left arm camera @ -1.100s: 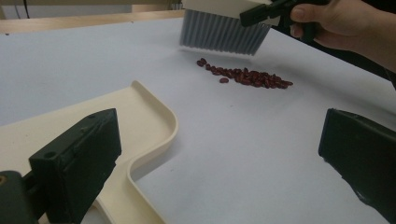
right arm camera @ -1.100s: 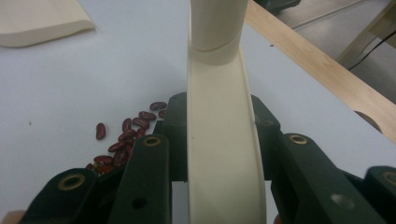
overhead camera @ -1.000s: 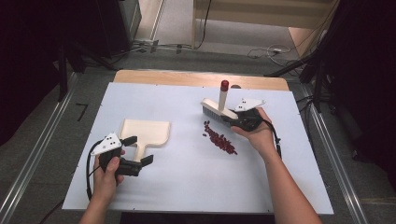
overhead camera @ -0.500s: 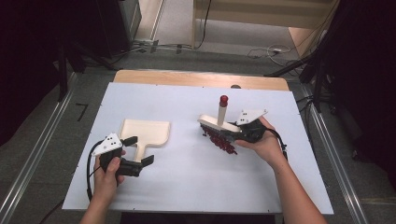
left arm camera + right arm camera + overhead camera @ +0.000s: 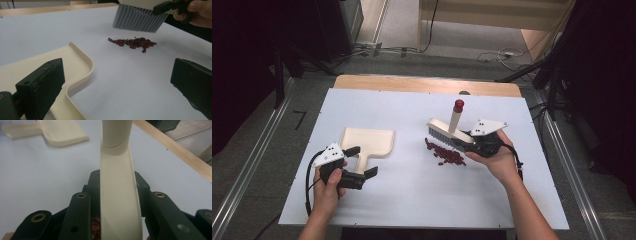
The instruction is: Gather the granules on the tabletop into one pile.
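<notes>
While the brush (image 5: 446,131) hangs just above the desk (image 5: 412,200), we see our right tool (image 5: 468,142) clenched on its cream back, with the red-capped handle (image 5: 456,114) sticking up and tilted a little. Looking along the right tool's own jaws, the cream back of the brush (image 5: 119,195) runs straight up between them, pressed on both sides. Grey bristles (image 5: 138,18) point down over a small heap of dark red beans (image 5: 446,154), and from the left gripper view there is a gap of bare desk between bristle tips and beans (image 5: 133,42). Over on our left, the cream dustpan (image 5: 367,143) lies flat on the white desk, well apart from the beans, its mouth away from us and its handle toward our left hand (image 5: 328,192). Our left tool (image 5: 360,161) is released, jaws wide: one sits over the dustpan's handle (image 5: 62,100), the other stands off on the bare desk, so nothing is gripped there.
</notes>
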A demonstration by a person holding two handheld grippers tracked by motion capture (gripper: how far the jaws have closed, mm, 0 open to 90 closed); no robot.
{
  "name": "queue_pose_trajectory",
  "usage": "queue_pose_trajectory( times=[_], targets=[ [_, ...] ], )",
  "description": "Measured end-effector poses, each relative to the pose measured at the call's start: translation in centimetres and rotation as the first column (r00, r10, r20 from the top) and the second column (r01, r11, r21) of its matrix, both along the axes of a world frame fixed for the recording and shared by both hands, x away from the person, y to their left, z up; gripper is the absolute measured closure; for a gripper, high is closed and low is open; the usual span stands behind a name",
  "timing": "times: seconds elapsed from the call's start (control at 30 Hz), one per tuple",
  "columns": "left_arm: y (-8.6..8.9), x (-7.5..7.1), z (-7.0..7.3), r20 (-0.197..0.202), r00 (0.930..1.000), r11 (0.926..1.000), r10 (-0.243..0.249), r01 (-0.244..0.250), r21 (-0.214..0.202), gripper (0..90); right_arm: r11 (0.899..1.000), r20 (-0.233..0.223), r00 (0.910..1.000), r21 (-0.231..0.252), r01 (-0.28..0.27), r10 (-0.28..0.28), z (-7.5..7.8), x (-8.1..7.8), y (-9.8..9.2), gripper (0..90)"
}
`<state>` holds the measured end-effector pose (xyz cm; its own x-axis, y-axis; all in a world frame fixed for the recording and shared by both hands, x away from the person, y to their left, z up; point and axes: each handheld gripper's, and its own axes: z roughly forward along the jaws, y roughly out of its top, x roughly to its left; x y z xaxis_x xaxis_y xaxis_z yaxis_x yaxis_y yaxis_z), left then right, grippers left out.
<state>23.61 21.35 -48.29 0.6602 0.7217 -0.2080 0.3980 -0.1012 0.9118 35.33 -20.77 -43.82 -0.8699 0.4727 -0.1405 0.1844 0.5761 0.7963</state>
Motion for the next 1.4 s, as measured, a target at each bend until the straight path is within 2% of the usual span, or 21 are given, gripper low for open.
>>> queue_pose_trajectory(
  times=[0.13, 0.2, 0.27, 0.33, 0.37, 0.43, 0.5, 0.57, 0.63, 0.73, 0.93, 1.03, 1.13, 1.2, 1.27, 1.37, 1.4],
  targets=[
    [0.0, 0.0, -0.1, -0.001, 1.0, 1.0, -0.002, 0.002, 0.003, 0.0, 0.995, -0.074, 0.9956, 0.074, 0.062, -0.057, 0.6, -1.7, 2.1, 65.3],
    [-0.1, 0.0, -0.1, -0.002, 1.0, 1.0, -0.002, 0.002, 0.005, 0.0, 0.987, -0.145, 0.9851, 0.114, 0.11, -0.093, 0.4, -2.5, 3.5, 65.3],
    [-0.1, 0.0, 0.0, -0.002, 1.0, 1.0, -0.004, 0.004, 0.002, 0.0, 0.971, -0.235, 0.9622, 0.159, 0.178, -0.138, -0.2, -3.0, 4.7, 65.3],
    [-0.1, -0.1, 0.0, -0.001, 1.0, 1.0, -0.004, 0.004, -0.001, 0.0, 0.956, -0.299, 0.9369, 0.17, 0.239, -0.181, -1.1, -3.1, 5.7, 65.3],
    [-0.1, -0.1, 0.0, 0.001, 1.0, 1.0, -0.004, 0.004, -0.002, 0.0, 0.952, -0.313, 0.9278, 0.159, 0.262, -0.203, -1.6, -3.1, 6.1, 65.3],
    [0.1, -0.1, 0.1, 0.002, 1.0, 1.0, -0.003, 0.003, -0.005, 0.0, 0.94, -0.349, 0.9025, 0.133, 0.314, -0.253, -2.6, -2.8, 6.5, 65.3],
    [0.3, -0.1, 0.1, 0.003, 1.0, 1.0, 0.0, 0.0, -0.006, 0.0, 0.918, -0.379, 0.88, 0.154, 0.365, -0.286, -3.3, -2.5, 6.1, 65.3],
    [0.4, -0.1, 0.1, 0.004, 1.0, 0.9999, 0.003, -0.003, -0.01, 0.0, 0.9, -0.404, 0.8573, 0.153, 0.407, -0.319, -3.4, -2.2, 5.4, 65.3],
    [0.4, 0.0, 0.1, 0.002, 1.0, 0.9999, 0.002, -0.002, -0.011, 0.0, 0.891, -0.413, 0.8465, 0.152, 0.428, -0.336, -3.5, -2.0, 4.7, 65.3],
    [0.3, 0.0, 0.0, 0.001, 1.0, 1.0, 0.001, -0.001, -0.004, 0.0, 0.877, -0.41, 0.8371, 0.155, 0.455, -0.362, -3.5, -1.9, 3.6, 65.3],
    [0.0, 0.0, 0.0, -0.001, 1.0, 1.0, 0.001, -0.001, -0.001, 0.0, 0.856, -0.388, 0.8285, 0.16, 0.492, -0.404, -3.3, -1.5, 1.6, 65.3],
    [-0.1, -0.1, -0.1, -0.003, 1.0, 1.0, 0.0, 0.0, 0.002, 0.0, 0.858, -0.386, 0.8399, 0.19, 0.477, -0.382, -3.0, -1.5, 0.9, 65.3],
    [-0.2, -0.2, -0.1, -0.006, 1.0, 1.0, 0.005, -0.005, 0.001, 0.0, 0.866, -0.382, 0.8613, 0.234, 0.441, -0.335, -2.1, -1.9, 0.2, 65.3],
    [-0.2, -0.3, -0.1, -0.008, 0.9999, 1.0, 0.007, -0.007, 0.007, 0.0, 0.879, -0.379, 0.8756, 0.247, 0.407, -0.299, -1.5, -2.2, -0.1, 65.3],
    [-0.2, -0.5, -0.1, -0.013, 0.9999, 0.9999, 0.01, -0.01, 0.01, 0.0, 0.89, -0.373, 0.8851, 0.245, 0.384, -0.279, -1.0, -2.5, -0.4, 65.3],
    [-0.2, -0.9, -0.3, -0.02, 0.9997, 0.9997, 0.015, -0.015, 0.017, 0.0, 0.915, -0.374, 0.899, 0.234, 0.329, -0.228, -0.9, -3.0, -0.7, 65.3],
    [-0.2, -0.9, -0.3, -0.021, 0.9997, 0.9997, 0.015, -0.015, 0.018, 0.0, 0.927, -0.371, 0.9054, 0.223, 0.302, -0.206, -1.1, -3.1, -0.7, 65.3]
  ],
)
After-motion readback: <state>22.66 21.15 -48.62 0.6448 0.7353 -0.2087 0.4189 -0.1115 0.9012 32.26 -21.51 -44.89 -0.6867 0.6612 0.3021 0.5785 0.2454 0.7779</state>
